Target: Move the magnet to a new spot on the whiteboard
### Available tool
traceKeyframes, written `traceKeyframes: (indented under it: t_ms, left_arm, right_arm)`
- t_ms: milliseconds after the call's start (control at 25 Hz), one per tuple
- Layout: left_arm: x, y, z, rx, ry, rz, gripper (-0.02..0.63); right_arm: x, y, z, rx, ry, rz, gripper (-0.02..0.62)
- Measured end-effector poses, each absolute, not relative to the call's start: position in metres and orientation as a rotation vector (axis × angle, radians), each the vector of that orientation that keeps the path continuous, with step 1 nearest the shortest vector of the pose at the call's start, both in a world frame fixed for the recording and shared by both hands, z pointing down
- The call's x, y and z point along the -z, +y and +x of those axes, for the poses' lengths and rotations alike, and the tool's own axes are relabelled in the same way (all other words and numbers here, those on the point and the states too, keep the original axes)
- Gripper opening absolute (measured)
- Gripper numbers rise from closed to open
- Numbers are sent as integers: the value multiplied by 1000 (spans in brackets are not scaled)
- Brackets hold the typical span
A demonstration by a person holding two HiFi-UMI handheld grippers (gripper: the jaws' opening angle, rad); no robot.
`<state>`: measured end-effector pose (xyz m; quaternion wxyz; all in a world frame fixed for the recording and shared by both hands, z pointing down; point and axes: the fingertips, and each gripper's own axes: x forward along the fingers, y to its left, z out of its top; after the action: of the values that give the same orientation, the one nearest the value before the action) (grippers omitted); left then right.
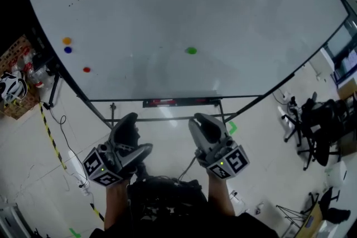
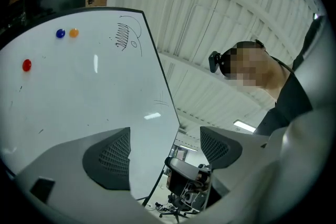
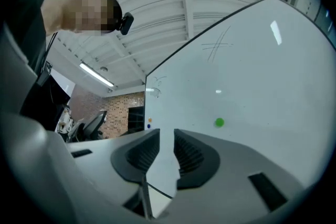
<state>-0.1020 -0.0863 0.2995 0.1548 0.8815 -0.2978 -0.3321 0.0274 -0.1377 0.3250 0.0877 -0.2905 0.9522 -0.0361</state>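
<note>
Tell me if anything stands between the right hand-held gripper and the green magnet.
Nothing visible does. The right hand-held gripper is empty, and only open air and bare whiteboard separate it from the green magnet.

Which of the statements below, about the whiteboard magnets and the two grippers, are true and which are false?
1. The green magnet sits on the whiteboard, and neither gripper touches it. True.
2. The left gripper is shut on a marker pen. False: its jaws stand wide apart with nothing between them.
3. The red magnet sits higher on the board than the orange magnet. False: the red one is lower, off to one side.
4. The blue magnet sits close beside the orange magnet. True.
5. The right gripper has a narrower gap between its jaws than the left gripper has, and it holds nothing. True.
</note>
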Motion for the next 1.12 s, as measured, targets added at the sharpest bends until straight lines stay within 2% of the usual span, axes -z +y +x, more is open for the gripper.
traceKeyframes:
  t_ms: [160, 360, 560, 720, 920, 1120]
  left_arm:
    - [-307, -114, -125, 961, -846, 2523, 413]
    - [-319, -150, -117, 891, -765, 2547, 413]
    - [-307, -114, -202, 958, -961, 2482, 413]
    - [-329, -120, -220, 972, -1024, 2443, 413]
    - [-341, -117, -201, 941, -1093, 2447, 413]
    - [-297, -109, -158, 957, -1009, 2458, 413]
  right_arm:
    - [-333, -165, 5, 118, 2857, -902, 107]
    - [-338, -186, 31, 159, 2806, -1096, 107]
    - [-343, -173, -69, 211, 2907, -842, 107]
    - [-357, -184, -94, 199, 2948, -769, 107]
    - [-379, -187, -73, 165, 2951, -730, 107]
    - [-341, -168, -14, 50, 2904, -958, 107]
